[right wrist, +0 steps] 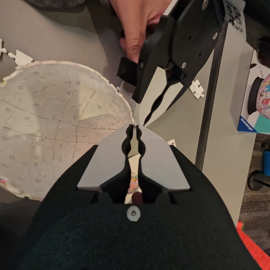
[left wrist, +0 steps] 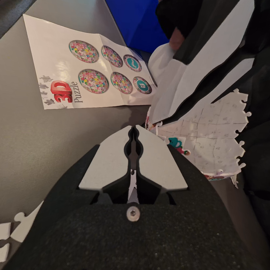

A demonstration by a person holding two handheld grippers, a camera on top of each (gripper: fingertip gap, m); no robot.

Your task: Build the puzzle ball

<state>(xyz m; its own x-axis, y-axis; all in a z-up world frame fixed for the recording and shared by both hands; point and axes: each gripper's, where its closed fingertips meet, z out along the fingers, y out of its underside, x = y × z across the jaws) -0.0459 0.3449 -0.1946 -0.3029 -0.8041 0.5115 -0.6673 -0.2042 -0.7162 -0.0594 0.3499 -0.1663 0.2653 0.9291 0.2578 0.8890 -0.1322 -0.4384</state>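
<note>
While your right gripper (right wrist: 135, 128) pinches the rim of the half-built puzzle ball shell (right wrist: 58, 124) and your left gripper (left wrist: 133, 128) sits pressed together with nothing in it, loose pieces (right wrist: 197, 90) on the table (left wrist: 43, 138) remain unfitted.

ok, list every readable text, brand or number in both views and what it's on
I won't quote writing; these things bear it.
Instruction sheet: large red-and-black title, legible.
Box: white brand word on blue corner strip, legible; small print above is blurred.
Puzzle shell: small marks on piece backs, too faint to read.
Left gripper: black-and-white marking on its body, blurred.
</note>
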